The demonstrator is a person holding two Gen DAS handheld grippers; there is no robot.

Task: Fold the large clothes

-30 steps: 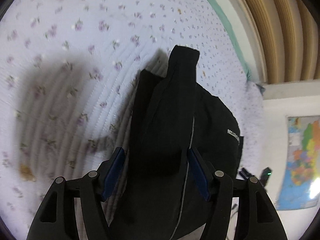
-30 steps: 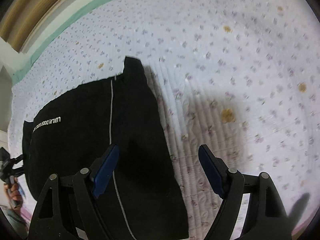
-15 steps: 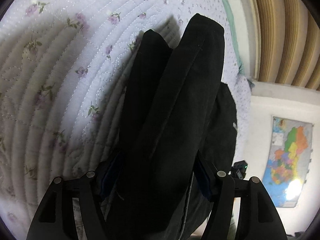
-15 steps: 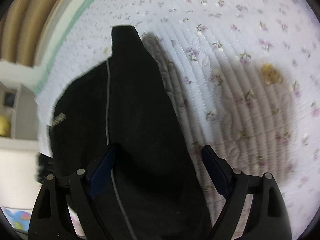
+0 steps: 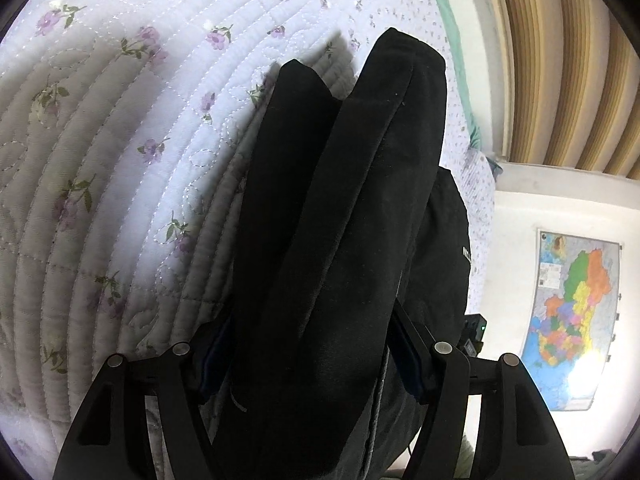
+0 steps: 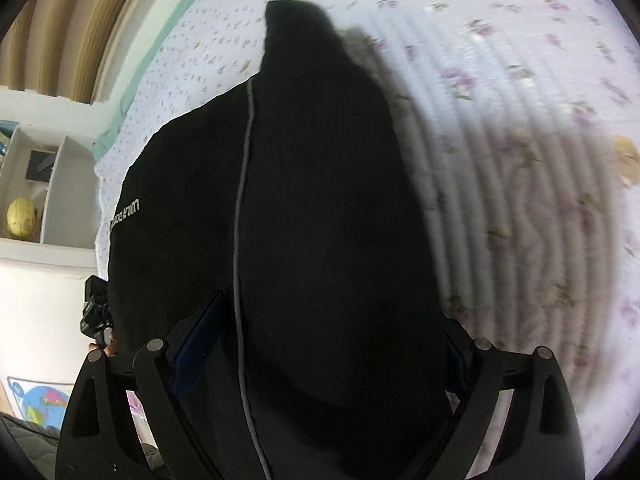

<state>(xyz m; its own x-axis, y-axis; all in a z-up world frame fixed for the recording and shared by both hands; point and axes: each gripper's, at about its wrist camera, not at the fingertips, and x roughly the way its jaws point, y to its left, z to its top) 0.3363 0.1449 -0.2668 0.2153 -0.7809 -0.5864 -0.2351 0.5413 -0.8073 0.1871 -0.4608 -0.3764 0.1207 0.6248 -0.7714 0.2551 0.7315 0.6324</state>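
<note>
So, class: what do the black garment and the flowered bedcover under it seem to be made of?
Black garment: soft matte knit, probably fleece or cotton jersey; it bunches thickly and shows faint lint. Bedcover: quilted cotton-like cloth, matte, with raised stitched ridges and printed purple flowers.

Both grippers are matte black plastic: the left gripper (image 5: 312,360) and right gripper (image 6: 320,364) each show two triangular cut-out arms, round silver rivets at the pivots, and dark blue pads lining the fingers (image 6: 196,344).
</note>
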